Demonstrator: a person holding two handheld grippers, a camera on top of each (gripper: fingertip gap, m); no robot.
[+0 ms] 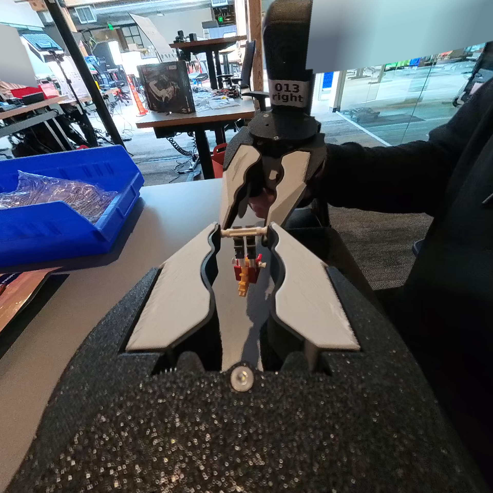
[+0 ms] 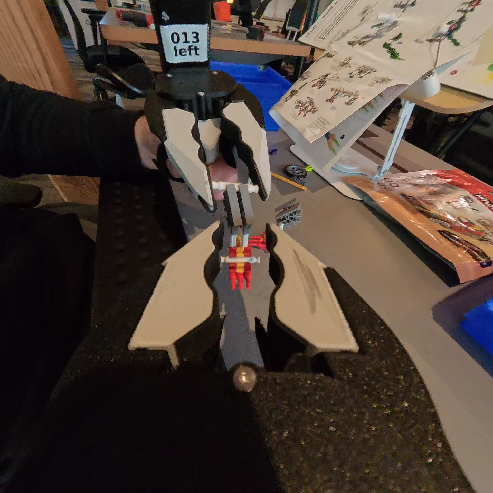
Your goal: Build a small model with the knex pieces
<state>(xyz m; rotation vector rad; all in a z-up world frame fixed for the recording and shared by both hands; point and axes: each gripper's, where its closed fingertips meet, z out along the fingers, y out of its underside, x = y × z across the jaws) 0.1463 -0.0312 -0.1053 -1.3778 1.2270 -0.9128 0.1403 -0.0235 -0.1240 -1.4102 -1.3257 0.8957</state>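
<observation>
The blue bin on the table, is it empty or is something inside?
Not empty. The blue plastic bin holds a clear plastic bag of small pieces; what they are is too blurred to tell.

A big workshop: many desks [image 1: 197,117], office chairs [image 1: 250,80], cables on the floor, blue bins [image 1: 66,213] and building-toy pages [image 2: 346,80].

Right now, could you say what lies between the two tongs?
A small construction-toy piece: white rod clamped in the left tongs, grey, red and yellow parts reaching the right tongs; right wrist view.
</observation>
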